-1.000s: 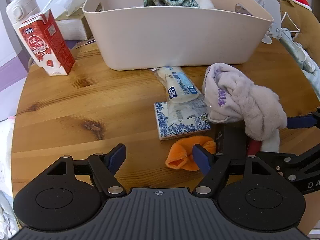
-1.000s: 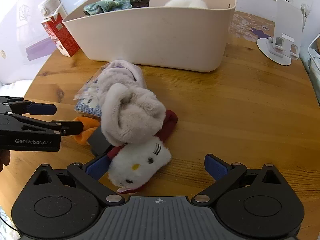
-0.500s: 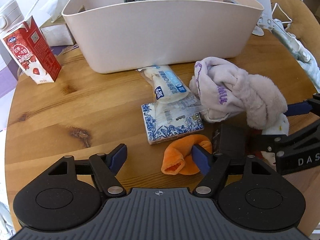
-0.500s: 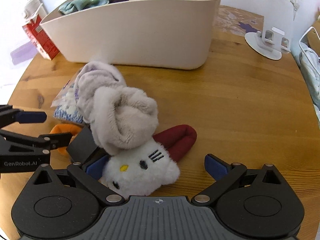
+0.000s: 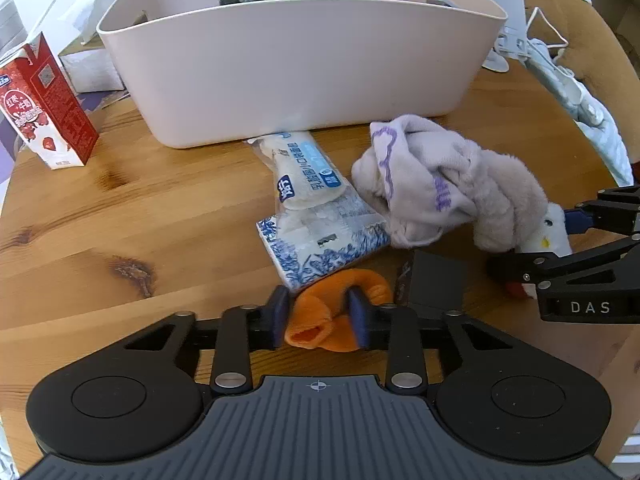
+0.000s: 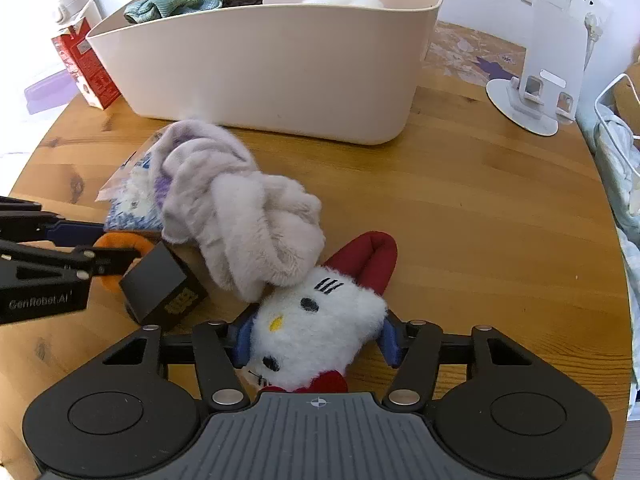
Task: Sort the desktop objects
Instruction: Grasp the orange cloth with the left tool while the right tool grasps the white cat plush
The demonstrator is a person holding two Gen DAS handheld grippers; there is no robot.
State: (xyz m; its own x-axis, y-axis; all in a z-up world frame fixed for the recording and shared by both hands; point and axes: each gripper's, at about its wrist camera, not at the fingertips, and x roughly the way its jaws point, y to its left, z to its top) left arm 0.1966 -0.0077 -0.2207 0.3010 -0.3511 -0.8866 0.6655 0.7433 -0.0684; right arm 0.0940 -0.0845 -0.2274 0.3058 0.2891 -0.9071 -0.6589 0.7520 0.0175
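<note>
On table (image 6: pixel 460 208): one basket (image 6: pixel 280 68), two socks (image 6: pixel 248 216).

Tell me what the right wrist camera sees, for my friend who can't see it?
The right tool is closing on a white plush cat slipper on a round wooden table. A fluffy lilac sock lies just behind the slipper, and a beige basket of clothes stands farther back.

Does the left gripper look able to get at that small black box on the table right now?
Probably not at once: the left gripper has its fingers closing around the orange sock. The black box lies just beside it, uncovered on top, so once the sock is dropped, likely yes.
</note>
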